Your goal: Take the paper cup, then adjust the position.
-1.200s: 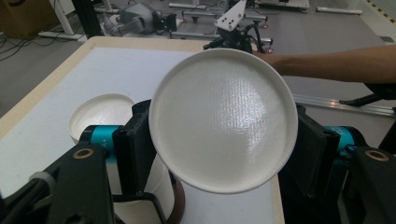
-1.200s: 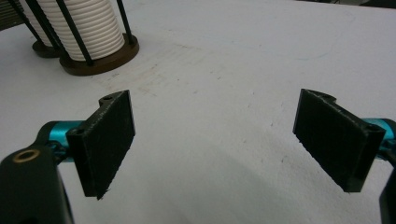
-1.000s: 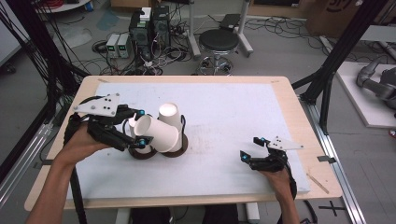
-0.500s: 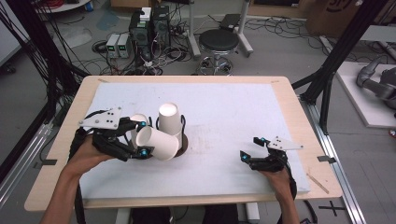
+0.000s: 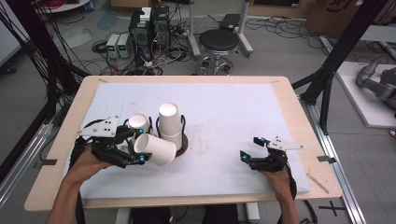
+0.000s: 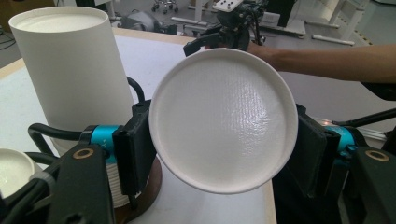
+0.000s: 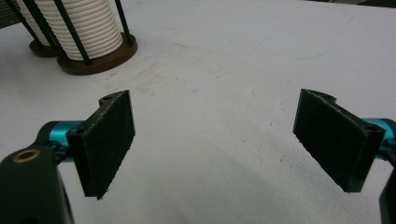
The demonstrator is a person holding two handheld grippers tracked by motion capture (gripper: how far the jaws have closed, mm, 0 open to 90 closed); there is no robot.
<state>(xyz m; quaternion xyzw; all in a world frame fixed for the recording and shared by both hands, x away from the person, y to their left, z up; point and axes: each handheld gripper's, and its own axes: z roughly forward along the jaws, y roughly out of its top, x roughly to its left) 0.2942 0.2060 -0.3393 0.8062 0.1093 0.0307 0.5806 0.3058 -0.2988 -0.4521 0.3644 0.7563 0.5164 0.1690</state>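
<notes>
Working over the white surface (image 5: pixel 224 112), you carried one paper cup (image 5: pixel 156 149) on its side in your left claw (image 5: pixel 135 147), clamped shut, beside the stacked cups (image 5: pixel 170 123); your right claw (image 5: pixel 254 150) rested open. Next likely called for setting it upright.

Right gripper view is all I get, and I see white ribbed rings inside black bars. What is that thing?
Observer: It's the bottom of a tall stack of upside-down white cups in a wire holder. The top cup's flat base faces up.
Operator: Where's the other hand?
Observer: The left hand-held gripper is right beside that stack. It is shut on a single white cup that is tipped on its side.
Operator: Are there more cups?
Observer: Yes, a shorter second stack stands just left of the tall one in the high view.
</notes>
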